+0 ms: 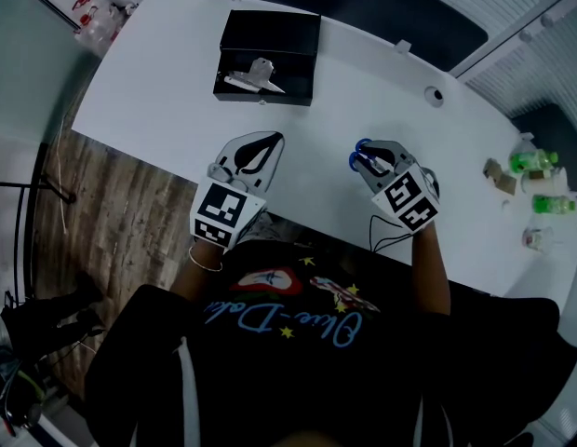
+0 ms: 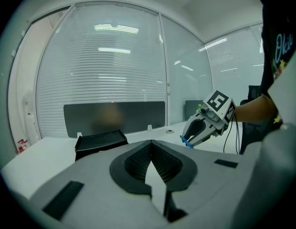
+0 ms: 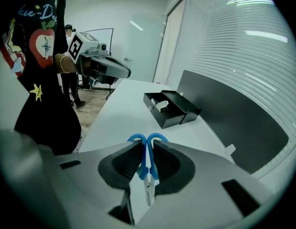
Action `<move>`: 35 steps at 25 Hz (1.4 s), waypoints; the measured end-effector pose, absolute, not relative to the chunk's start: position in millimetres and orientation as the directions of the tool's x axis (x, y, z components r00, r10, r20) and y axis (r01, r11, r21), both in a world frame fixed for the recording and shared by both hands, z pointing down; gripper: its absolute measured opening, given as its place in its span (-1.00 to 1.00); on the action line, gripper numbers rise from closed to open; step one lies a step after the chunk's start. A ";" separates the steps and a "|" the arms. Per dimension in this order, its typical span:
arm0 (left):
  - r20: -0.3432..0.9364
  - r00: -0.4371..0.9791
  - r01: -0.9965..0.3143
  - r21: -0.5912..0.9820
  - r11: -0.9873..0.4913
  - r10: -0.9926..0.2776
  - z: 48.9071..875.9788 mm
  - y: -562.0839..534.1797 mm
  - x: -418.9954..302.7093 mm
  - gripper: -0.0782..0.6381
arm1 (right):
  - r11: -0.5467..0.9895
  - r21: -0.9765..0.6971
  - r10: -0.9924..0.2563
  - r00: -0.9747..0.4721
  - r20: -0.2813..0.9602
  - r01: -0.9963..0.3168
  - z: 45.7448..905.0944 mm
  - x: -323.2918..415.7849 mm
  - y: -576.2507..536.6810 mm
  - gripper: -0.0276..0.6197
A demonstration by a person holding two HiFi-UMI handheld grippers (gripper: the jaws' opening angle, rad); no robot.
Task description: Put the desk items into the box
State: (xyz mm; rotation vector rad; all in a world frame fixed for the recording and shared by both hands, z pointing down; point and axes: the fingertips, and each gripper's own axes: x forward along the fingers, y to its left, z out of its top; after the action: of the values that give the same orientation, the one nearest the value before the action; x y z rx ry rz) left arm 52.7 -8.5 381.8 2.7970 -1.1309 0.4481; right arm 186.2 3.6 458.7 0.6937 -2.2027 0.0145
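An open black box [image 1: 296, 71] stands at the far side of the white table [image 1: 149, 82], with silver metal items [image 1: 254, 75] lying in it. My right gripper [image 1: 368, 156] is raised over the table's near right part and is shut on a pair of blue-handled scissors [image 3: 147, 162], handles [image 1: 360, 147] sticking out past the fingertips. The left gripper [image 1: 258, 152] hovers near the front edge, its jaws shut and empty. The left gripper view shows the box [image 2: 98, 141] ahead left and the right gripper [image 2: 195, 135] with the scissors [image 2: 186, 141]. The right gripper view shows the box [image 3: 172, 108] ahead.
Green bottles [image 1: 533, 162] and small clutter sit at the table's right end. A round cable hole [image 1: 435, 95] lies right of the box. A dark panel [image 3: 234, 113] runs behind the table. Wood floor [image 1: 121, 212] lies off the left edge.
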 end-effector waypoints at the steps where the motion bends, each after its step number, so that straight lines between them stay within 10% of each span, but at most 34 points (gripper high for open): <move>1: 0.303 0.686 -0.689 -0.024 -0.725 -0.662 381.5 -7.6 53.6 -0.76 | 0.839 0.213 -0.490 -0.524 0.696 -0.501 455.4 186.3 2.8 -0.67; 35: 0.298 0.708 -0.645 -0.097 -0.758 -0.640 369.7 30.8 88.6 -0.76 | 0.680 0.077 -0.706 -0.623 0.337 -0.729 373.2 204.2 27.4 -0.67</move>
State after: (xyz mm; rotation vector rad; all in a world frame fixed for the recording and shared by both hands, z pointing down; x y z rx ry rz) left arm 88.6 30.8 369.7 2.8902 -1.0869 0.4957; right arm 204.2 27.4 373.2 1.1308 -2.5545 0.0957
